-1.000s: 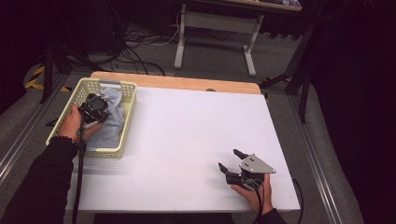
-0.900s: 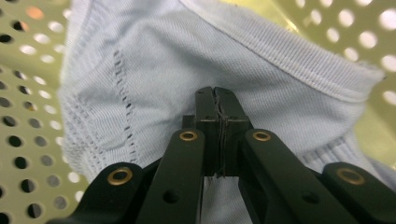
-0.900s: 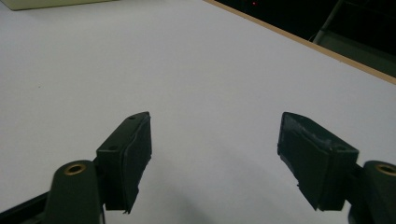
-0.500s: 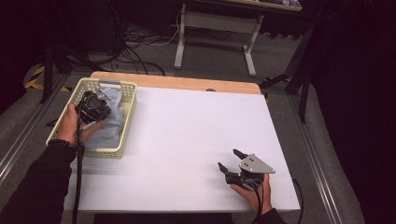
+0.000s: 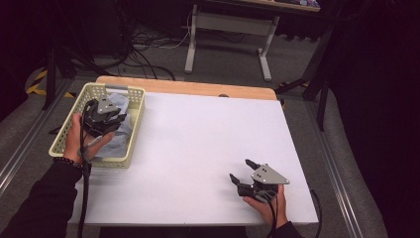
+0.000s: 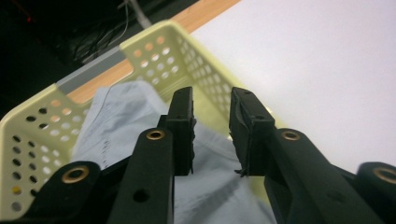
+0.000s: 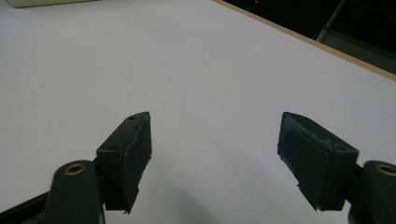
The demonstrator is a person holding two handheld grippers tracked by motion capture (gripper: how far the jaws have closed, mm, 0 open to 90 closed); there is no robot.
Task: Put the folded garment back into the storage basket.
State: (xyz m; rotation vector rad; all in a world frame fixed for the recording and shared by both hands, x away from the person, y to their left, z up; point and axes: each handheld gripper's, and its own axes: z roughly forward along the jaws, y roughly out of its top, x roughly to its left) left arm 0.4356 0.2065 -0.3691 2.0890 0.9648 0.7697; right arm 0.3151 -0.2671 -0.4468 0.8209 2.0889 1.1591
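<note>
Currently pale blue cloth (image 6: 140, 116) lies crumpled in yellow basket (image 5: 136, 116); soft, light, floppy, so pinch a raised fold. Left gripper (image 6: 212, 133) above it, jaws just been opening, narrow gap, nothing held. Right gripper (image 7: 215, 158) wide open, empty, over table (image 5: 198, 129)

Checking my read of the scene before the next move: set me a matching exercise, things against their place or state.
Things:
1. pale yellow perforated plastic basket
2. light blue crumpled cloth
3. left gripper
4. right gripper

Places or states:
A. jaws wide apart, low over bare white tabletop at the near right
B. at the table's far left edge
C. lying inside the basket
D. above the cloth, jaws just opening, a narrow gap with nothing in it

Pairs: 1-B, 2-C, 3-D, 4-A
</note>
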